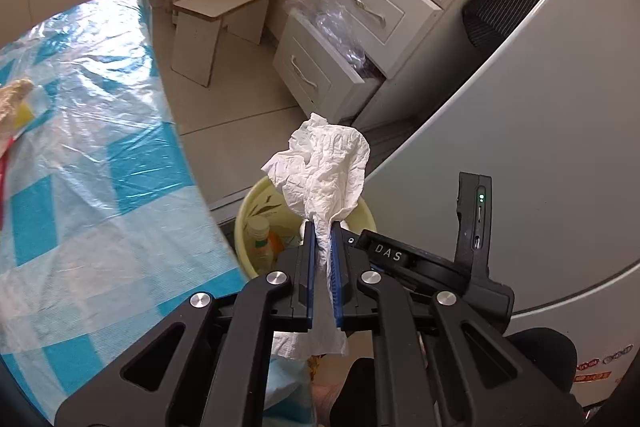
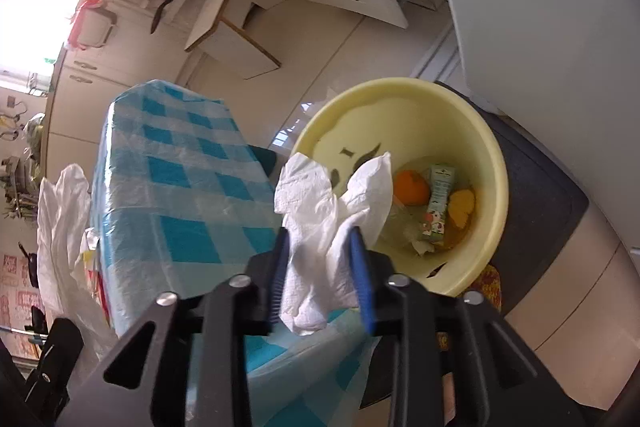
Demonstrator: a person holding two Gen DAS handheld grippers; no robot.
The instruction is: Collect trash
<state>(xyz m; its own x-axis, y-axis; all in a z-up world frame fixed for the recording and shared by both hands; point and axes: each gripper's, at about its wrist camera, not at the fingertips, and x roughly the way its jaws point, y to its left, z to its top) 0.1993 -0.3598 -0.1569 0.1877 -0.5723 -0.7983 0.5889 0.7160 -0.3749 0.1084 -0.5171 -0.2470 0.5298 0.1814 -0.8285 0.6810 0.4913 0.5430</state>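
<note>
My left gripper (image 1: 323,223) is shut on a crumpled white tissue (image 1: 324,167) and holds it in the air above the yellow trash bucket (image 1: 244,223). My right gripper (image 2: 320,237) is shut on another crumpled white paper towel (image 2: 316,223), just left of and above the same yellow bucket (image 2: 492,163). Inside the bucket lie an orange peel (image 2: 410,187), a small green carton (image 2: 438,203) and a yellow scrap (image 2: 462,207). The left wrist view shows a bottle (image 1: 258,235) in the bucket.
A table with a blue-and-white checked plastic cover (image 1: 100,167) stands left of the bucket and also shows in the right wrist view (image 2: 180,179). A white appliance (image 1: 540,107) is on the right. White drawers (image 1: 360,27), one open, and a small stool (image 1: 216,23) stand beyond.
</note>
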